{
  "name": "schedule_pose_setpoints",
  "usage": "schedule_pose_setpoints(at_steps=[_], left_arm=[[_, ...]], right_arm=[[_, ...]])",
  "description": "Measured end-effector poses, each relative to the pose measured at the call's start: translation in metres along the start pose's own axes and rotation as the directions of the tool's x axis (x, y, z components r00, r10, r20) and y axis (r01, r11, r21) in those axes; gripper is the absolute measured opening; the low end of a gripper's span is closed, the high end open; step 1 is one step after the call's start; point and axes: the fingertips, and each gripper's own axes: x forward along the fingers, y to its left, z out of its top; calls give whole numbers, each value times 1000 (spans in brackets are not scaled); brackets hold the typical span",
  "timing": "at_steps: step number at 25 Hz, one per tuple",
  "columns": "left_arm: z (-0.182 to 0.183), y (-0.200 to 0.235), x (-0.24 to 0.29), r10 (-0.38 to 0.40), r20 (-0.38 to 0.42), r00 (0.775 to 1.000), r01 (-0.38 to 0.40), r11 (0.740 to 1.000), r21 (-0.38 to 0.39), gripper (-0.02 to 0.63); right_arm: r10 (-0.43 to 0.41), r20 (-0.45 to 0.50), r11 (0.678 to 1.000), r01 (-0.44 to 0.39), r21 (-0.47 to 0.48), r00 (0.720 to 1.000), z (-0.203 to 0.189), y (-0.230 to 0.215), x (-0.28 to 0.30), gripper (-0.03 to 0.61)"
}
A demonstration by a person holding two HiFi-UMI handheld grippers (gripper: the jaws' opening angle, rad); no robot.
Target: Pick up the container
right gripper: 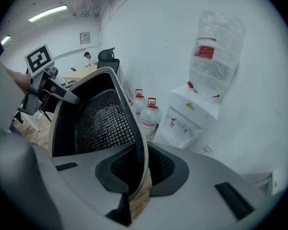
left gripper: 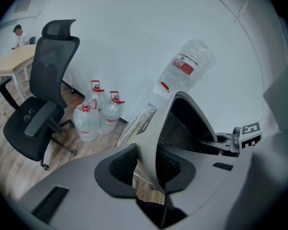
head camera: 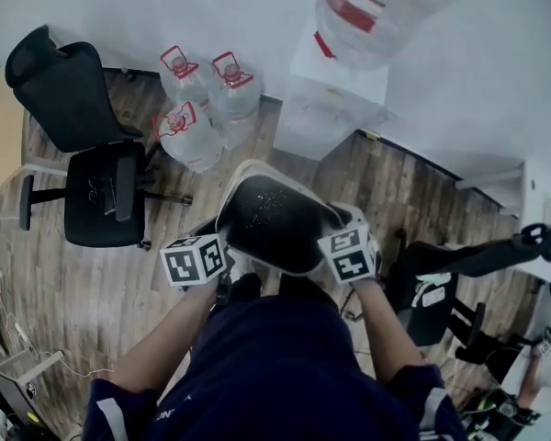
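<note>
As it hangs clear of the floor (head camera: 83, 274), the container (head camera: 274, 220) is clamped by both: left gripper (left gripper: 146, 169) pinching one rim wall, right gripper (right gripper: 137, 172) the opposite one. Mesh shell: probably light, stiff. Thin smooth rim may slip; hold deep.

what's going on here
A person is holding a black mesh container with two hand-held claws. The left claw is clamped on the rim at one side, and the right claw is clamped on the opposite side. The container is up in front of the person's body, apparently off the floor. Water bottles and a dispenser stand by the wall ahead.
</note>
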Motion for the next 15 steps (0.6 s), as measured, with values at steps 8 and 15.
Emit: schedule_pose_setpoints(at_steps=[8, 15], left_arm=[[5, -8, 10, -8, 0, 1000, 8, 1000, 6, 109], [7, -16, 21, -8, -9, 1000, 9, 1000, 15, 109]], right_arm=[[-11, 12, 1000, 11, 10, 1000, 2, -14, 0, 52], [-20, 7, 1000, 20, 20, 1000, -2, -26, 1, 52]])
